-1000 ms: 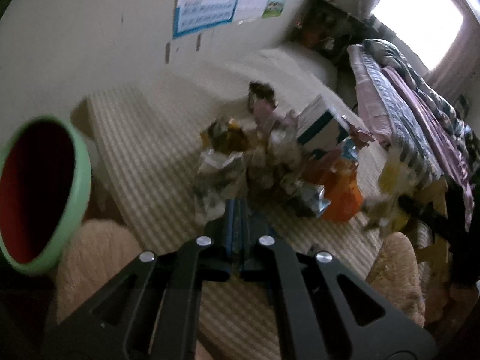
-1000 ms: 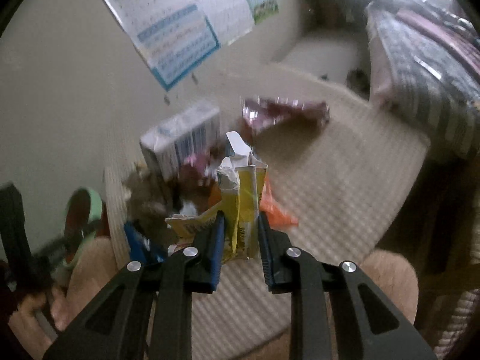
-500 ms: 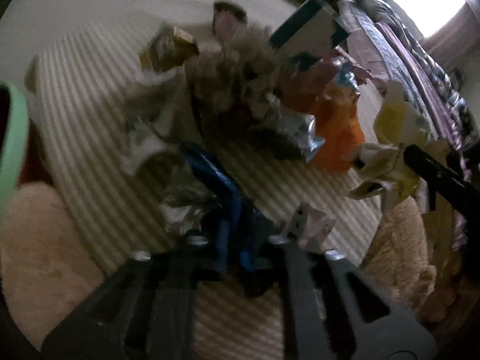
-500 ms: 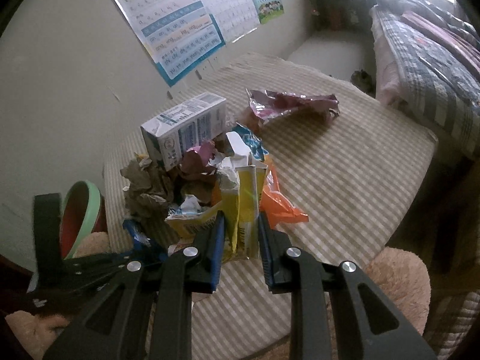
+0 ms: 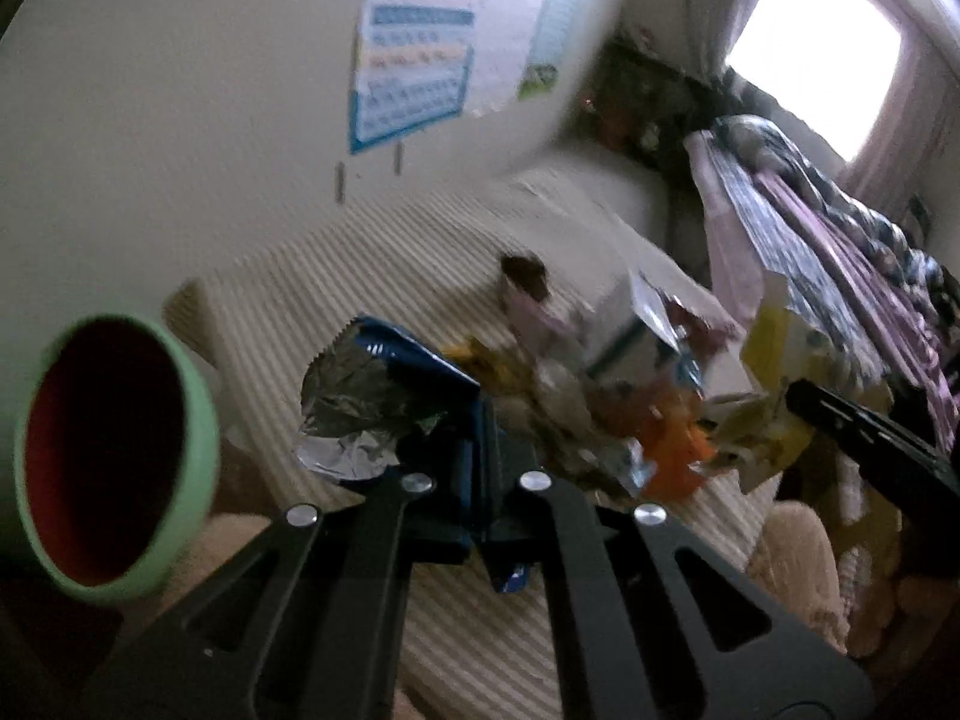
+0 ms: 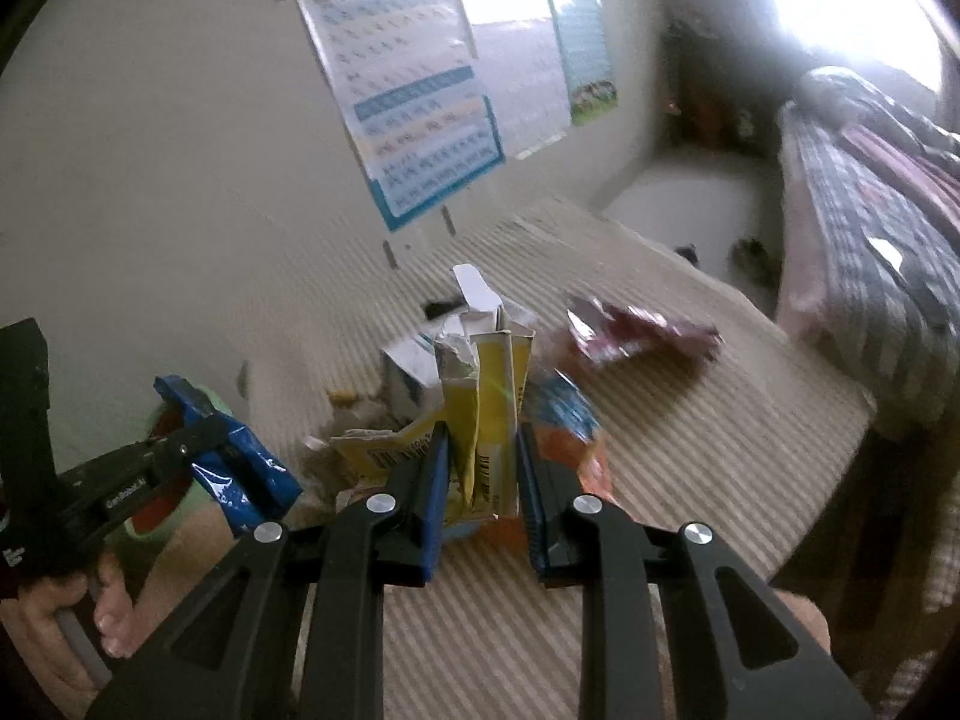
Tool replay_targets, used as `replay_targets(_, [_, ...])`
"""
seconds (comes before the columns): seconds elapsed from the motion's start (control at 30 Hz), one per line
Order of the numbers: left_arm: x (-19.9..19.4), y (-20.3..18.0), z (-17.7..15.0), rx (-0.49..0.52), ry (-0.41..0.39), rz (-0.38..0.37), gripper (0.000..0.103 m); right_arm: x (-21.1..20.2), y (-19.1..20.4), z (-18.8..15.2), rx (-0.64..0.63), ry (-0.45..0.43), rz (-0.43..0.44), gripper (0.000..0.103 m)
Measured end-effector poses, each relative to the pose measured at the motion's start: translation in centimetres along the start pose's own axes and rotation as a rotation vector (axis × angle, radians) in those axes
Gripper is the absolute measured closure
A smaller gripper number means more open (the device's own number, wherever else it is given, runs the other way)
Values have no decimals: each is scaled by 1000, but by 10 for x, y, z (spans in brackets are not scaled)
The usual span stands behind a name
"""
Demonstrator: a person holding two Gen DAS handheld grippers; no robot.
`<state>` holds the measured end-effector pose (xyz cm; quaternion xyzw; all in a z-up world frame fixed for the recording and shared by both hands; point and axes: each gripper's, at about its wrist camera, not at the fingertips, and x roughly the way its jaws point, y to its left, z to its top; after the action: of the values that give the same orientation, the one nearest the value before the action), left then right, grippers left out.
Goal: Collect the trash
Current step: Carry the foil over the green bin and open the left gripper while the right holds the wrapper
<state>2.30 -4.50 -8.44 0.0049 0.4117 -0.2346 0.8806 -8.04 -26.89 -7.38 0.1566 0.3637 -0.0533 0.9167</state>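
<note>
My left gripper (image 5: 483, 438) is shut on a blue and silver foil wrapper (image 5: 372, 396) and holds it above the striped table (image 5: 282, 300), near the green-rimmed bin (image 5: 114, 456). The right wrist view shows the same wrapper (image 6: 240, 462) in the left gripper (image 6: 198, 438), in front of the bin (image 6: 210, 405). My right gripper (image 6: 480, 468) is shut on a torn yellow carton (image 6: 486, 396) above the trash pile (image 5: 588, 396). The pile also shows in the right wrist view (image 6: 420, 384) with an orange wrapper (image 6: 576, 462).
A white and blue box (image 6: 408, 372) and a pink foil wrapper (image 6: 636, 336) lie on the table. A bed with a striped blanket (image 6: 870, 192) stands at the right. Posters (image 6: 414, 96) hang on the wall. A fuzzy beige cushion (image 5: 798, 570) sits by the table edge.
My left gripper has lifted the blue foil wrapper off the table and swung left toward the bin. My right gripper has kept the yellow carton and risen a little.
</note>
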Motion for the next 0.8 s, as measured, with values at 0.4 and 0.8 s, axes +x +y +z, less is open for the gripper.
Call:
replay_targets(0.4, [-32, 105, 12, -131, -102, 263, 102, 34, 119, 31, -208, 12, 167, 80])
replay_targets(0.8, [-37, 218, -24, -364, -50, 426, 102, 111, 259, 6, -433, 172, 333, 78])
